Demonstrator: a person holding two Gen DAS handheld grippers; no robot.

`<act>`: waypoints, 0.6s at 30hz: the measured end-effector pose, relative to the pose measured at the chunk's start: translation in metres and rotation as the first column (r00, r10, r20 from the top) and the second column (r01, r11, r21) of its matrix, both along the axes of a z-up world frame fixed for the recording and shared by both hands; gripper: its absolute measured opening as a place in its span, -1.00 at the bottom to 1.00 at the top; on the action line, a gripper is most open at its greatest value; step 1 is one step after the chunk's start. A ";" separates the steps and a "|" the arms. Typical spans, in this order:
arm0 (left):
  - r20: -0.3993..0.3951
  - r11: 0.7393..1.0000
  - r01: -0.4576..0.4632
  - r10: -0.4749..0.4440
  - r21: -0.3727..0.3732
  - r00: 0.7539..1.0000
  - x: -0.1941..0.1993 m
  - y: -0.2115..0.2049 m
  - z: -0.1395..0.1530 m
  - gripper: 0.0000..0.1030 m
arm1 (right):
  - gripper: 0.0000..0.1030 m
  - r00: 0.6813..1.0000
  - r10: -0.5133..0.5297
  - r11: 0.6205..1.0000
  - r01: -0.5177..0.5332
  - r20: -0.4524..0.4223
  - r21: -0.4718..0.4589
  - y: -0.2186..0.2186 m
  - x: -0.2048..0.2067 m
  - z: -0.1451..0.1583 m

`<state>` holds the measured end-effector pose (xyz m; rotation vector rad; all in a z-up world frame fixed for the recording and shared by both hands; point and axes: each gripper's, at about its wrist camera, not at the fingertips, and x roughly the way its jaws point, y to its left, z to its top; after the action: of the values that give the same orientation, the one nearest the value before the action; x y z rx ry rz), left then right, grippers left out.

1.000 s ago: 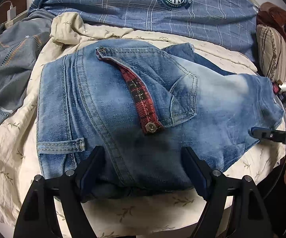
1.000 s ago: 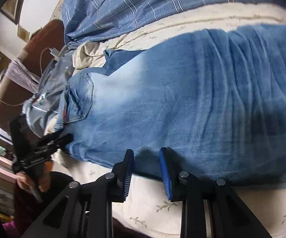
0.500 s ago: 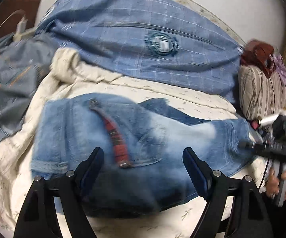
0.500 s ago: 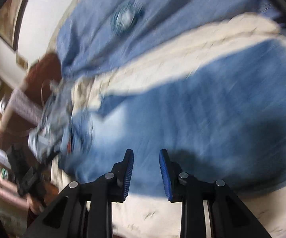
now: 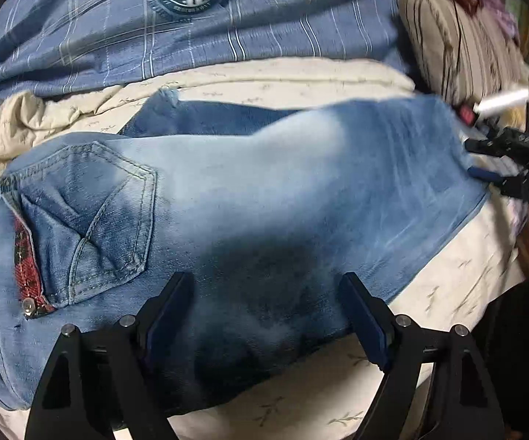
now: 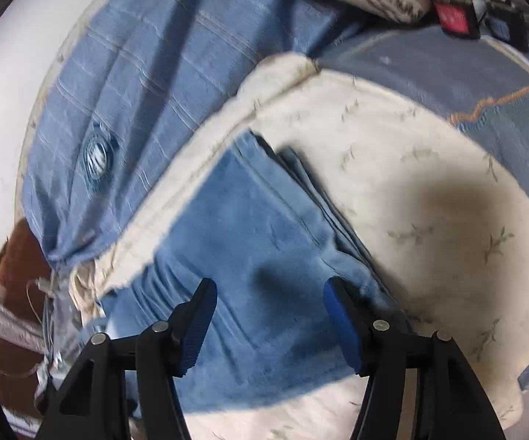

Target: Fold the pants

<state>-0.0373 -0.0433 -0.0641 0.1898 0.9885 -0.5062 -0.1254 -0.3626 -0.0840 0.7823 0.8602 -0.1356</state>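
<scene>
Blue jeans [image 5: 264, 190] lie folded lengthwise on a cream bedsheet [image 5: 301, 80], back pocket and a red plaid strip at the left. My left gripper [image 5: 264, 315] is open, its jaws wide apart low over the thigh near the front edge. In the right wrist view the leg end of the jeans [image 6: 250, 242] shows stacked hems. My right gripper [image 6: 270, 322] is open over that end, empty. The right gripper also shows in the left wrist view [image 5: 499, 168] at the jeans' right end.
A blue checked quilt [image 5: 191, 25] with a round badge lies behind the jeans. A striped pillow [image 5: 459, 44] sits at the back right. A grey-blue blanket [image 6: 448, 77] borders the sheet [image 6: 429, 201] on the right. Small items [image 6: 455, 14] lie by the pillow.
My left gripper moved right along the jeans, from the waistband to the thigh. My right gripper moved to the leg end and opened wider.
</scene>
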 end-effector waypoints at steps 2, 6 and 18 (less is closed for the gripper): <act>-0.012 1.000 0.017 -0.017 0.009 1.000 -0.002 -0.001 -0.001 0.64 | 0.21 0.998 0.051 0.997 -0.052 -0.026 -0.058 0.008 0.001 -0.001; -0.045 0.999 0.046 -0.047 -0.017 0.998 -0.004 0.002 -0.001 0.64 | 0.22 0.986 0.121 0.962 -0.146 -0.119 -0.232 0.040 0.000 0.002; 0.029 0.980 0.002 0.004 -0.199 1.000 -0.001 0.026 0.028 0.66 | 0.23 0.986 0.154 0.912 -0.121 0.055 -0.391 0.073 0.042 0.067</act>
<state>-0.0381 -0.0171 -0.0360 0.0172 0.9034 -0.5961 -0.0839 -0.2898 -0.0168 0.3517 0.7726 -0.1408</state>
